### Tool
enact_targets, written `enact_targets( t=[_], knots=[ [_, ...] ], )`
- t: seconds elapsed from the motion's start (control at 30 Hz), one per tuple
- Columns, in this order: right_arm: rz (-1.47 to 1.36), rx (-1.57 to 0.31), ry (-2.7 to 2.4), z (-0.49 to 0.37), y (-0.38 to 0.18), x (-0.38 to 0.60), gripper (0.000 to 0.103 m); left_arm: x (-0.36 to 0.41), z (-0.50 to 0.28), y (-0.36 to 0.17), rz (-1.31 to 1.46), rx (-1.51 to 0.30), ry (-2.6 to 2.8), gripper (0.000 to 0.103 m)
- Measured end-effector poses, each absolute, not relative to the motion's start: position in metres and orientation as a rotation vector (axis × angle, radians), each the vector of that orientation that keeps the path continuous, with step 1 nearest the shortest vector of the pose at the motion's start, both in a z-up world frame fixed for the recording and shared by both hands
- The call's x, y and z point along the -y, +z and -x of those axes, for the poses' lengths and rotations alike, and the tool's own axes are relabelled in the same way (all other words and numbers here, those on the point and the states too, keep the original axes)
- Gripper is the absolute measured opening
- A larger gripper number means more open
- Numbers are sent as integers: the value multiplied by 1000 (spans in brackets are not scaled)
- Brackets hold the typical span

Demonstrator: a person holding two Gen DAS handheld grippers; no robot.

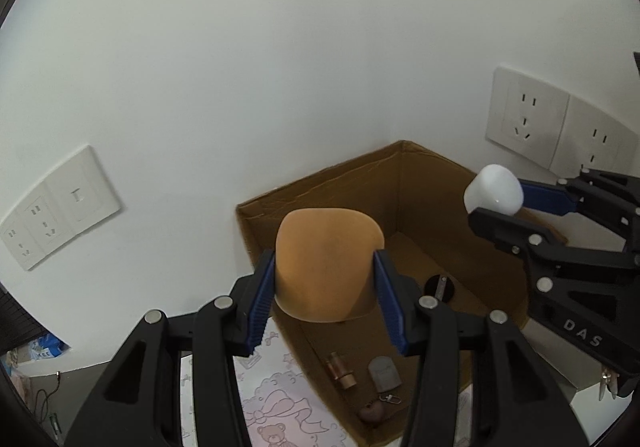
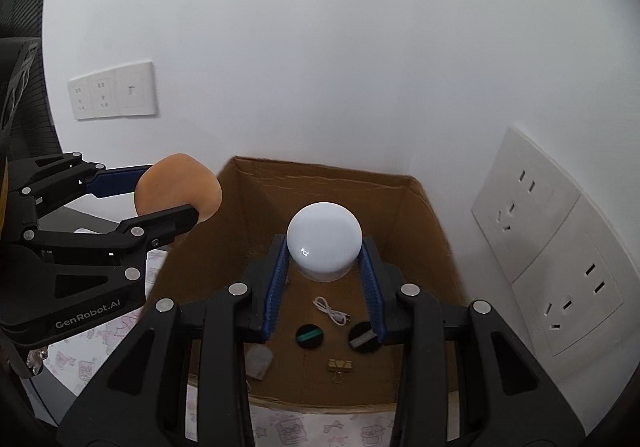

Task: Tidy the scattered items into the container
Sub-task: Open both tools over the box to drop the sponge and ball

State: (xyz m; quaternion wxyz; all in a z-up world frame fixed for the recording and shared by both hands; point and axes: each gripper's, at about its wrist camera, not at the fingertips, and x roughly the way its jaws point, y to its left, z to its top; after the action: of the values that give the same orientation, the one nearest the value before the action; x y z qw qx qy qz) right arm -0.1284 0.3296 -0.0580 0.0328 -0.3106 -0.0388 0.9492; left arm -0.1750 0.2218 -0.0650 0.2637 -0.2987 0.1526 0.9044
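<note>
A white wall (image 2: 320, 47) fills the background, carrying socket plates (image 2: 548, 267) to the right and another socket plate (image 2: 114, 89) to the left. Against it stands an open cardboard box (image 2: 424, 215), resting on a surface covered by a pale sheet printed with cartoon bears (image 1: 276, 411). The left gripper (image 1: 324, 287) has its blue-padded fingers (image 1: 262, 299) pressed on either side of a tan, rounded sponge-like pad (image 1: 328, 263), held in the air over the box's left edge. The right gripper (image 2: 325, 279) has its fingers (image 2: 370, 295) clamped on a white dome-shaped lamp (image 2: 324, 243), held above the box's interior. On the box floor lie a black round disc with a green stripe (image 2: 309, 336), a second black disc with a grey stripe (image 2: 363, 337), a grey rounded tag (image 2: 259, 361), a coiled white cable (image 2: 331, 311), a gold binder clip (image 2: 340, 366), a copper-coloured cylinder (image 1: 341, 371) and a small brown heart-shaped piece (image 1: 372, 413).
</note>
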Motion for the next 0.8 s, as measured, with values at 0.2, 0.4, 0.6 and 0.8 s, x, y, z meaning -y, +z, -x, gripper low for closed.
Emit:
enact_targets(
  t=[0.2,0.4,0.6,0.8],
  knots=[
    [984,94,2890,135,-68,-348,37,-237,184,-74,836,-406,2419,47],
    [997,79,2877,138,-75,-357,37,-243,192,-80,856,-402,2402,47],
    [1041,57,2857,143,-85,-362,37,-248,199,-90,906,-394,2362,52],
    [1054,30,2779,147,-95,-368,94,-250,212,-103,1041,-440,2384,65]
  ],
)
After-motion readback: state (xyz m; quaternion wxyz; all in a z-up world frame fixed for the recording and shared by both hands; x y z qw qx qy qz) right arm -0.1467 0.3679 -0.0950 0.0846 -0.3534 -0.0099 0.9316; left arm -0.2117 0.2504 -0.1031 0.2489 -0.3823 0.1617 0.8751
